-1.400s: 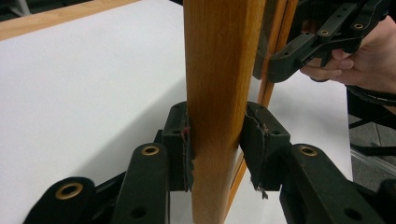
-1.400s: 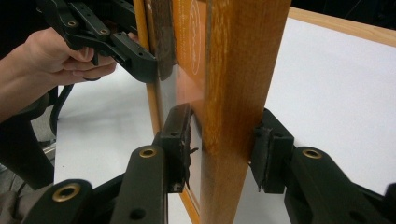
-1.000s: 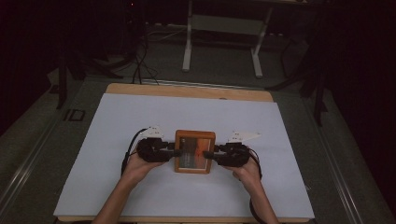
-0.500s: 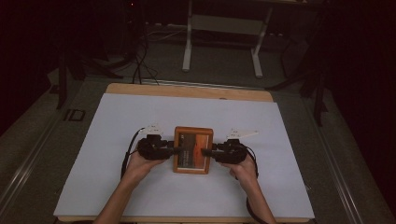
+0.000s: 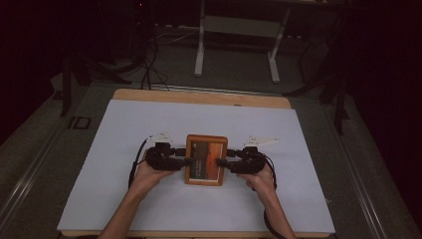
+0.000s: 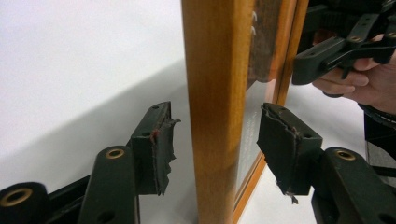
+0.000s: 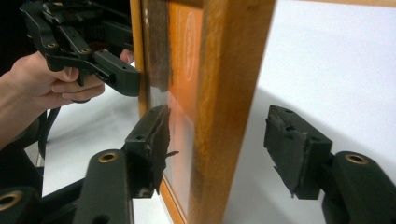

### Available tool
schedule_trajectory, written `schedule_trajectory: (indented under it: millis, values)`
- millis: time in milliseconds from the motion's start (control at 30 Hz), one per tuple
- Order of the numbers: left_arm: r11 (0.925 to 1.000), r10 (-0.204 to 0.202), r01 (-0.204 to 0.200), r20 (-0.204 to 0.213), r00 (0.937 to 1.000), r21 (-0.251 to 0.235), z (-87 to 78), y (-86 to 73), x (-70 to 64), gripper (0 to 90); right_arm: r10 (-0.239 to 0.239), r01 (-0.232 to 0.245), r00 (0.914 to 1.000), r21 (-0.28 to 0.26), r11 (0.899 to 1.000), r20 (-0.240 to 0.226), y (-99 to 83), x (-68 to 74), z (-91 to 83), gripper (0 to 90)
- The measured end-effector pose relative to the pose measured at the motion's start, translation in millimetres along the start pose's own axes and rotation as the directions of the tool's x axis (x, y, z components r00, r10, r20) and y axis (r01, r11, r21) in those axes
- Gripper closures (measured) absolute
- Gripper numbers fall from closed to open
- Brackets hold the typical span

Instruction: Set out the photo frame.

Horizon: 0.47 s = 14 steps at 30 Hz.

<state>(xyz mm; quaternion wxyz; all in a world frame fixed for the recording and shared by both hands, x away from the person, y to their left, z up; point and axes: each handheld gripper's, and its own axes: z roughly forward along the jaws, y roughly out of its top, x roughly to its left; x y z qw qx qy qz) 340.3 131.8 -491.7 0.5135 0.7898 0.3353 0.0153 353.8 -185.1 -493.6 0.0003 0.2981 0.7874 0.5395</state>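
Two forearms reach in from the near edge of the white surface (image 5: 99, 149). Each hand holds a hand-held gripper against a wooden picture frame (image 5: 205, 159) lying near the surface's middle. The left hand-held gripper (image 5: 185, 162) straddles the frame's left rail, jaws spread apart, pads not touching. The right hand-held gripper (image 5: 222, 163) straddles the right rail, likewise open

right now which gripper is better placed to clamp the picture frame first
Left, narrowly. The left gripper has the wooden picture frame rail closer between its open pads. The right gripper also straddles its rail, but its outer pad stands farther off.
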Motion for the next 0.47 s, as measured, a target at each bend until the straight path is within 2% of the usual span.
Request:
schedule_trajectory:
  millis: [233,333,400,433,467]
  values:
    - [0.9991,-0.027,0.026,-0.024,0.9993,-0.035,-15.2,1.1,5.7,43.4,-0.014,0.015,0.9996,-0.030,0.999,0.022,4.9,-1.1,-21.1,36.5]
    - [0.9984,-0.037,0.034,-0.056,0.9978,-0.044,-24.5,1.1,9.9,42.5,-0.030,0.031,0.9985,-0.036,0.999,0.045,6.0,-3.4,-34.7,36.5]
    - [0.9987,-0.036,0.031,-0.112,0.9931,-0.040,-29.6,0.9,12.1,42.6,-0.028,0.030,0.9979,-0.044,0.999,0.059,5.6,-6.6,-44.9,36.0]
    - [0.9992,-0.030,0.025,-0.149,0.9885,-0.031,-31.9,0.7,13.5,42.5,-0.022,0.026,0.9973,-0.049,0.998,0.069,4.9,-8.9,-50.1,35.9]
    - [0.9992,-0.030,0.025,-0.149,0.9885,-0.031,-31.9,0.7,13.5,42.4,-0.012,0.016,0.9967,-0.051,0.999,0.080,4.1,-11.8,-55.4,35.9]
